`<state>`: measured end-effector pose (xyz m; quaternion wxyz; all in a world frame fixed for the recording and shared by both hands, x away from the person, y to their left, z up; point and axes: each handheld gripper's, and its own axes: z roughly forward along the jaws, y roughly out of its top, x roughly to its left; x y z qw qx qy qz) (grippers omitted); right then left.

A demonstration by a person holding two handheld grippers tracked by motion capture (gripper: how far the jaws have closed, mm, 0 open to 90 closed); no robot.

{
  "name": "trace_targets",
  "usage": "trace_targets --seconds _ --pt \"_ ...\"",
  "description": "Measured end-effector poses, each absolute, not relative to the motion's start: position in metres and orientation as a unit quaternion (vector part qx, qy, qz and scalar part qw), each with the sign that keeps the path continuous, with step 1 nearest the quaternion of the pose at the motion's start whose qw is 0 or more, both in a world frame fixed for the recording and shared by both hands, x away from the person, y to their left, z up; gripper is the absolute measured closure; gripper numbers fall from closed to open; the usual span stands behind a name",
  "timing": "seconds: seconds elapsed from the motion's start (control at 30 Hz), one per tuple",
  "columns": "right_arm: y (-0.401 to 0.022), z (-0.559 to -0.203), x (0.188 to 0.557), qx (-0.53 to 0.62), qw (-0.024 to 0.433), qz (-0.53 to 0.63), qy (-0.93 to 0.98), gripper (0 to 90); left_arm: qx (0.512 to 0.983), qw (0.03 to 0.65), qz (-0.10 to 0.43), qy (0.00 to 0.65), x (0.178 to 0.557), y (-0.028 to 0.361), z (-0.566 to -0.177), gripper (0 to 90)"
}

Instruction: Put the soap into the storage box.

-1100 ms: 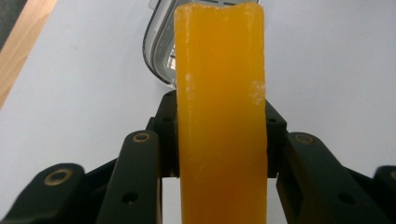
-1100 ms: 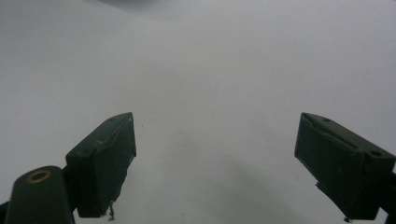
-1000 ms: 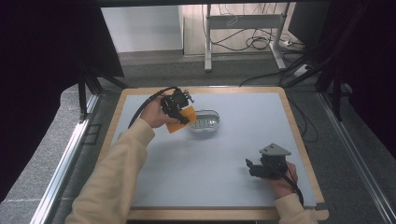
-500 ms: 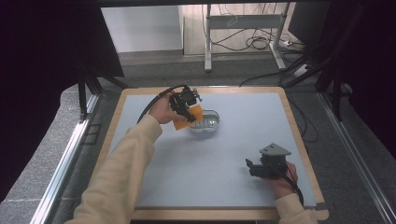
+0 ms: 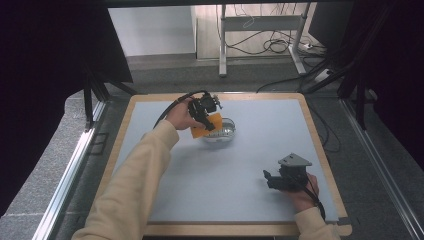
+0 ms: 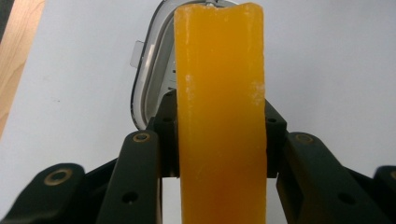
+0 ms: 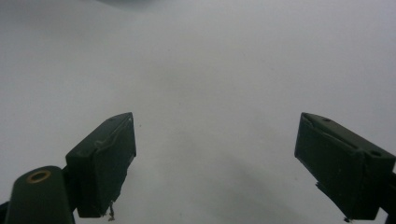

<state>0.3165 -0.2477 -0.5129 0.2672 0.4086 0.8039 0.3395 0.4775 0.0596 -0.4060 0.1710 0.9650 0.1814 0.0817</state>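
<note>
Near far-left part of desk [image 5: 150, 150]: left gripper [image 5: 206, 116] clamped on orange sponge [image 5: 206, 125], pads pressing its two sides. Sponge a flat orange block, edge-on in left gripper view [image 6: 219, 116], running straight up between the jaws, top edge slightly wavy. Sponge held tilted at the left rim of a shiny metal bowl [image 5: 222, 132], overlapping that rim from above; contact with bowl not decidable. Bowl rim and a small tab seen behind sponge in left gripper view [image 6: 144, 79], pale desk surface around it. Left hand [image 5: 180, 116] wrapped round gripper body, cream sleeve [image 5: 135, 185] reaching in from bottom left, black cable looping off behind hand.

At near-right of desk: right gripper [image 5: 270, 180] low over surface, jaws spread wide, nothing between them, pointing left across desk. Right gripper view: two black jaws far apart over bare pale surface [image 7: 210, 93]. Grey three-cornered plate on top, right hand [image 5: 300, 192] behind it. Well apart from bowl and sponge.

Desk pale blue-grey with wooden border [image 5: 320, 145].
</note>
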Motion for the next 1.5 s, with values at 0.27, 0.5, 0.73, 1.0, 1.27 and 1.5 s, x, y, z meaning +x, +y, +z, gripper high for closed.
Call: trace_targets --seconds 0.27,0.5,0.73,1.0,1.27,1.5 --pt "-0.248 -0.513 0.316 0.409 0.267 0.34 0.804 13.1 0.966 0.172 0.08 0.178 0.484 0.054 -0.409 61.5" --pt "-0.249 -0.512 0.317 0.409 0.268 0.341 0.803 13.1 0.97 0.163 0.077 0.163 0.487 0.045 -0.413 61.5" --pt "-0.25 -0.512 0.316 0.41 0.27 0.343 0.801 13.1 0.973 0.158 0.078 0.147 0.496 0.029 -0.411 61.5" --pt "-0.25 -0.511 0.316 0.411 0.269 0.343 0.801 13.1 0.976 0.157 0.071 0.134 0.503 0.017 -0.412 61.5" --pt "-0.25 -0.511 0.316 0.411 0.27 0.345 0.799 13.3 0.977 0.151 0.066 0.132 0.508 0.015 -0.42 61.5" --pt "-0.25 -0.513 0.317 0.413 0.268 0.343 0.8 13.3 0.978 0.154 0.058 0.13 0.512 0.018 -0.428 61.5"
